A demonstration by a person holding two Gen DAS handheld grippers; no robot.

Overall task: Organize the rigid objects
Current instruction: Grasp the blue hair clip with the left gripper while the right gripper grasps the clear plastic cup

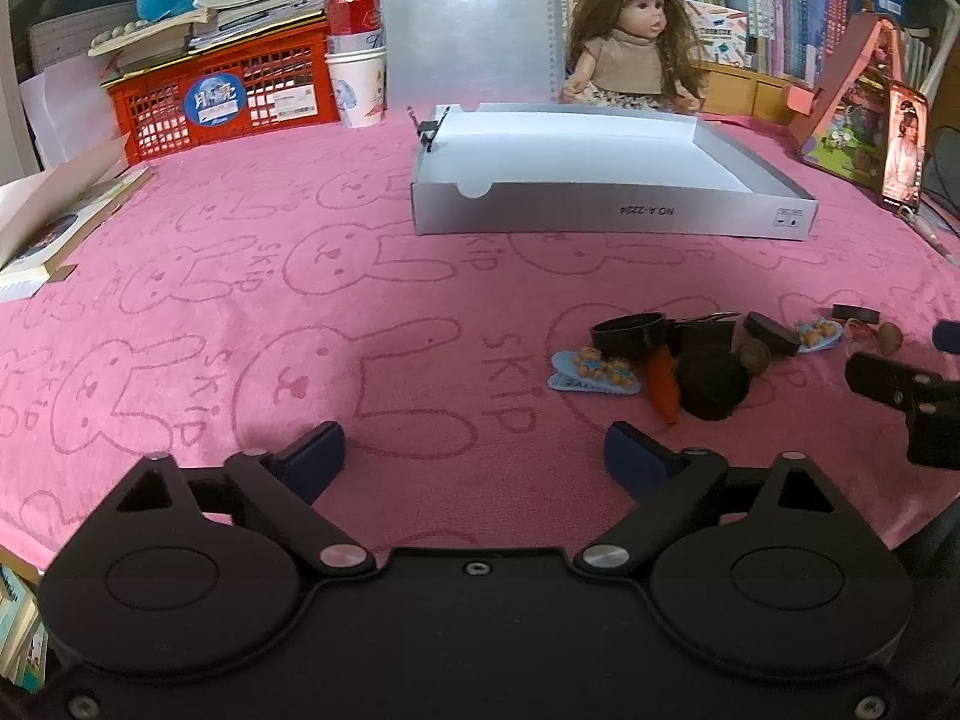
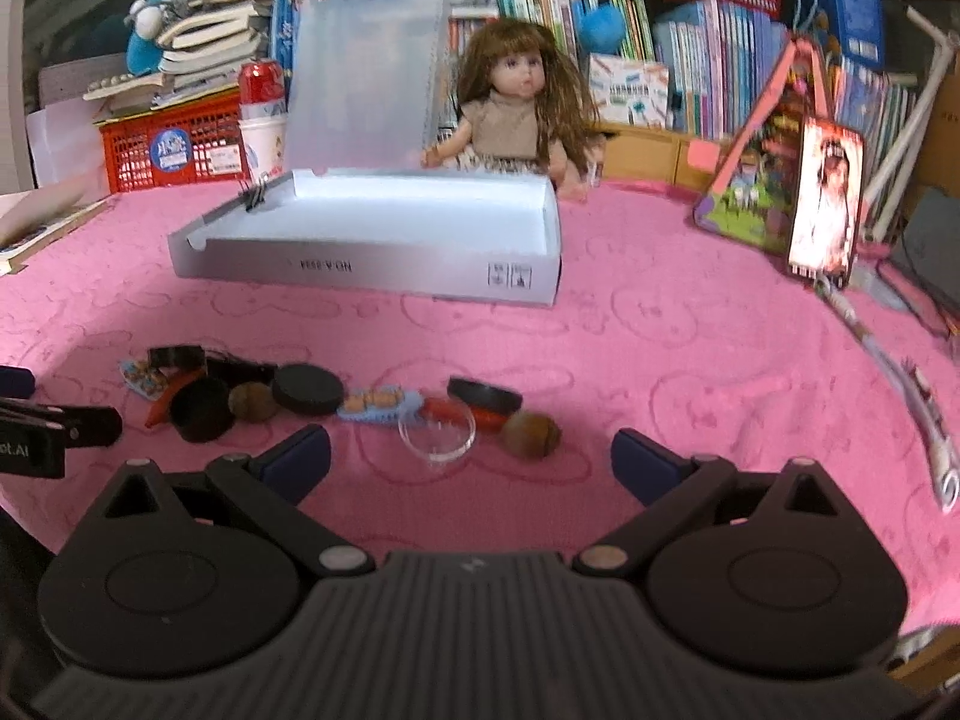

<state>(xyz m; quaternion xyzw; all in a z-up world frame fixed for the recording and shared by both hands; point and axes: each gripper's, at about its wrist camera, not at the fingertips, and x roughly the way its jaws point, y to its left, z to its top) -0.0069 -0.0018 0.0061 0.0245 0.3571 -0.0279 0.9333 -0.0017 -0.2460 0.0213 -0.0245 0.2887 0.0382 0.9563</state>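
Note:
A heap of small items lies on the pink towel (image 1: 240,312): black round lids (image 1: 627,330), a black cup (image 2: 201,408), walnuts (image 2: 531,433), blue bear hair clips (image 1: 591,369), an orange piece (image 1: 663,381) and a clear dish (image 2: 437,438). An open grey box (image 1: 612,219) (image 2: 372,264) stands behind them, with a binder clip (image 2: 255,198) on its left rim. My left gripper (image 1: 474,456) is open over bare towel, left of the heap. My right gripper (image 2: 474,459) is open, and the clear dish lies just ahead between its fingers, untouched. Each gripper shows at the edge of the other's view.
A doll (image 1: 630,42) sits behind the box. A red crate (image 1: 222,102) with books, a paper cup (image 1: 357,87) holding a can, an open book (image 1: 54,222), a propped phone (image 2: 825,198) and a pen (image 2: 900,384) ring the towel.

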